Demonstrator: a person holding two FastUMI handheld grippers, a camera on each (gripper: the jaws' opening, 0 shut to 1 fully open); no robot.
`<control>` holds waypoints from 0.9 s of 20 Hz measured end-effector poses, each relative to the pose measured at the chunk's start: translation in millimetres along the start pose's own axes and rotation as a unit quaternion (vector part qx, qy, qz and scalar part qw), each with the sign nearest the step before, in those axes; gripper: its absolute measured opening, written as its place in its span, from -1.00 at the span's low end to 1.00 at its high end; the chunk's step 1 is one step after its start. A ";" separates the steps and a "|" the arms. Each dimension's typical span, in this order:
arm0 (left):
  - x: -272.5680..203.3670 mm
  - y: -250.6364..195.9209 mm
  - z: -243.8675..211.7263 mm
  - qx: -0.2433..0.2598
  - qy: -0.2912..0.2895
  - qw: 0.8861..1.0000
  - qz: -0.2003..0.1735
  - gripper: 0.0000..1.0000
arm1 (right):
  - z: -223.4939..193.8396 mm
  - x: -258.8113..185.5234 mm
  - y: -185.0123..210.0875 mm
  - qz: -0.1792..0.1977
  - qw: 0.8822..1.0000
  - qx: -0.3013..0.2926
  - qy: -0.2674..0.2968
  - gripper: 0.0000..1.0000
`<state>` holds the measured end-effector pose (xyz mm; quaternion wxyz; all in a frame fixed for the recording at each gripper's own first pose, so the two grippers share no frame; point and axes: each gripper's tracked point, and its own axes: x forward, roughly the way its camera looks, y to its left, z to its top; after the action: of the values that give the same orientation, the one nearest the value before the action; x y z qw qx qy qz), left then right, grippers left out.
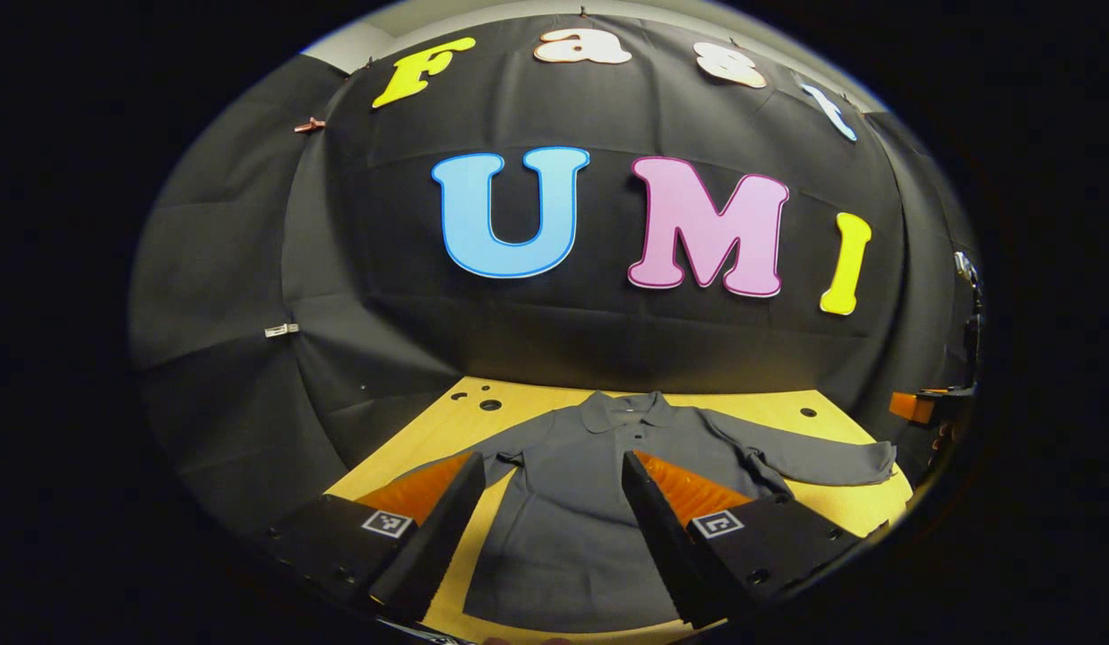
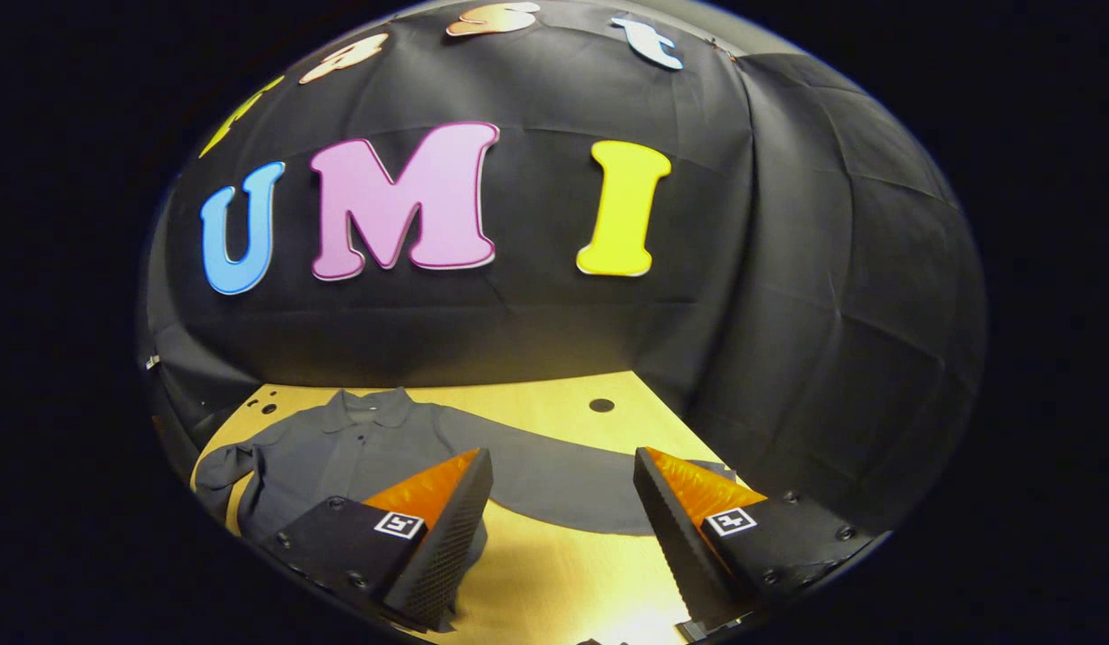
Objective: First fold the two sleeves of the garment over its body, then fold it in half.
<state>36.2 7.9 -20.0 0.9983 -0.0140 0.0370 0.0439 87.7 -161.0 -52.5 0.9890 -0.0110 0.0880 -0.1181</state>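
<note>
there is 1 garment, a dark grey polo shirt [image 1: 590, 502] with long sleeves, lying flat on 1 yellow wooden table [image 1: 429, 430], collar [image 1: 628, 410] toward the black cloth wall [image 1: 250, 269]. it has 2 sleeves. in the left gripper view, 1 sleeve [image 1: 823, 461] stretches out flat to the right side of the picture, and the other sleeve [image 1: 483, 466] is partly behind a finger, so its end is hard to see. in the right gripper view, 1 long sleeve [image 2: 563, 488] runs across the table between the 2 fingers, and the other sleeve [image 2: 227, 466] looks bunched up near the table's edge. the left gripper [image 1: 547, 502] hangs over the shirt's body with its 2 fingers spread wide, gripping nothing. the right gripper [image 2: 563, 506] hangs over the long sleeve and bare table, also spread wide and gripping nothing. the table has a few small round holes; 3 [image 1: 483, 399] show near the far left corner, 1 [image 1: 807, 413] on the right. the shirt's bottom edge is cut off at the bottom of both views. a small part of something orange [image 1: 913, 405] shows at the far right edge of the left gripper view, too small to tell what it is.
</note>
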 end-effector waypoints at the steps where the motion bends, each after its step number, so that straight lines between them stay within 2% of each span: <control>1: 2.9 1.4 -0.6 0.000 0.002 1.000 0.007 0.94 | -6.7 8.2 -7.6 -0.008 1.000 0.000 0.009 0.95; 8: 30.6 11.6 -17.2 -0.002 0.033 0.998 0.048 0.94 | -51.5 67.3 -63.0 -0.060 0.995 -0.009 0.074 0.97; 13: 31.5 22.8 -38.2 -0.018 0.066 0.994 0.081 0.94 | -76.0 97.8 -111.9 -0.096 0.988 0.037 0.113 0.96; 18: 26.1 21.4 -51.3 -0.010 0.087 0.991 0.102 0.94 | -108.3 124.4 -173.9 -0.148 0.972 0.098 0.155 0.96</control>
<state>56.5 29.8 -73.7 0.9814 -0.0242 0.1246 0.1442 147.3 -359.4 -173.0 0.9311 0.0916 0.2258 -0.2713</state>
